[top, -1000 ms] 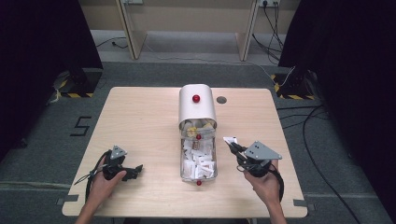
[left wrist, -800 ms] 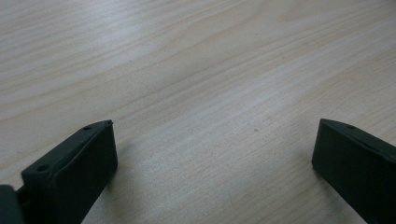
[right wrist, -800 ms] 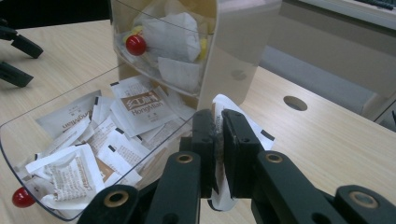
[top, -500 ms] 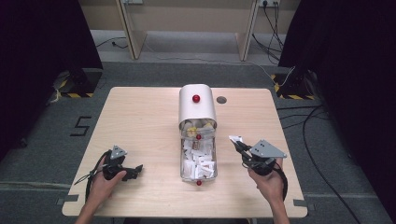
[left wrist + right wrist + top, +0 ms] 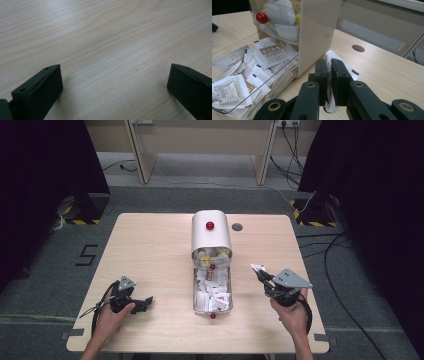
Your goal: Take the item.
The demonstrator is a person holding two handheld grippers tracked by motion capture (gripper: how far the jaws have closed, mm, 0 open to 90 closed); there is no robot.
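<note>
Moved slightly right, away from the open sachet box (image 5: pixel 212 292), the right gripper (image 5: pixel 259 269) is clenched on one white sachet (image 5: pixel 332 56), so the picking looks done, while the left gripper (image 5: pixel 142 302) rests released on the worktop (image 5: pixel 150 250).

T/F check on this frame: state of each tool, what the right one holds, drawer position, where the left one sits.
1. The right tool is shut on a white packet. True.
2. The left tool is clamped on a packet. False: its jaws stand wide apart over the bare table, with nothing between them.
3. The clear drawer is pulled out of the beige box and full of packets. True.
4. The held packet lies inside the drawer. False: it is outside, to the right of the drawer in the high view.
5. The left tool rests against the box. False: it sits well apart, near the table's front left.
</note>
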